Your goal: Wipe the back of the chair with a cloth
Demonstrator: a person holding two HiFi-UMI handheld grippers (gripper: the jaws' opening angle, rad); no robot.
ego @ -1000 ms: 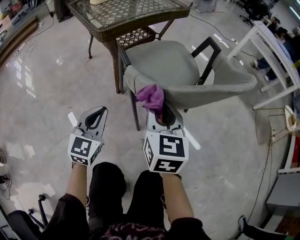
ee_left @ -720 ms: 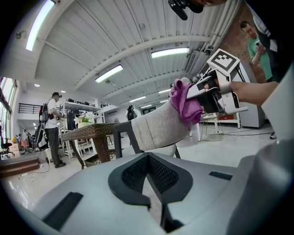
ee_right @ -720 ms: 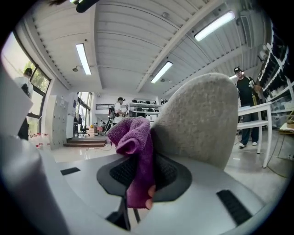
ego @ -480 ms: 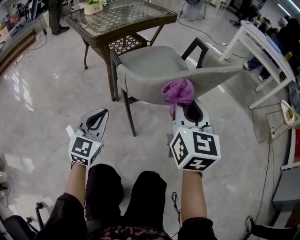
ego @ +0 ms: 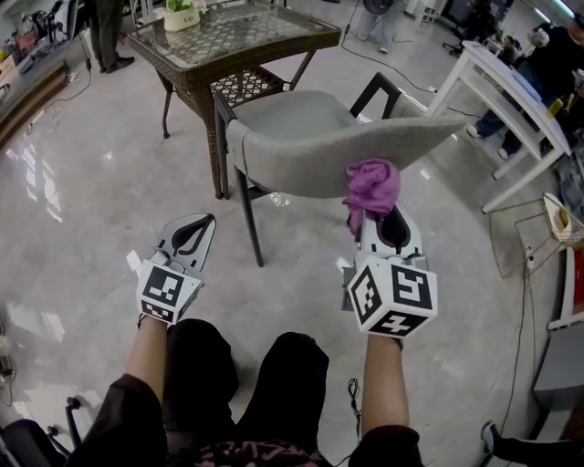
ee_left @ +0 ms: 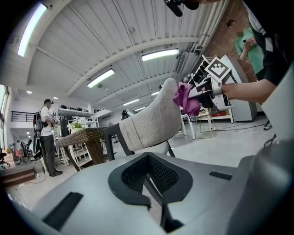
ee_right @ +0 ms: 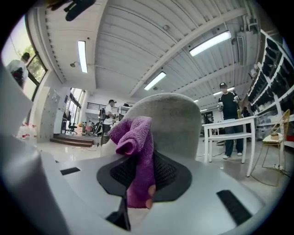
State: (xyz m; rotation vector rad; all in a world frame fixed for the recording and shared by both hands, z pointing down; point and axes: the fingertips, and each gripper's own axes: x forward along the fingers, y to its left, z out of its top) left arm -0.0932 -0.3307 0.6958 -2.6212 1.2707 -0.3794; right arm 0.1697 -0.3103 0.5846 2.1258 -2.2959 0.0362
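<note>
**Surroundings of the work area**

A wicker table (ego: 228, 41) with a glass top is seen at the upper centre of the head view, and a potted plant (ego: 182, 11) is set near its far left corner. A white table (ego: 511, 87) is placed at the upper right, with a person in dark clothes (ego: 557, 50) beyond it. Dark-trousered legs (ego: 99, 32) are seen at the upper left. The floor (ego: 82, 182) is pale and glossy. A thin wire frame (ego: 547, 233) is found at the right edge. In the left gripper view, strip lights (ee_left: 160, 55) are mounted on a ribbed ceiling, and a person with a backpack (ee_left: 46, 131) is shown at the left.
</note>
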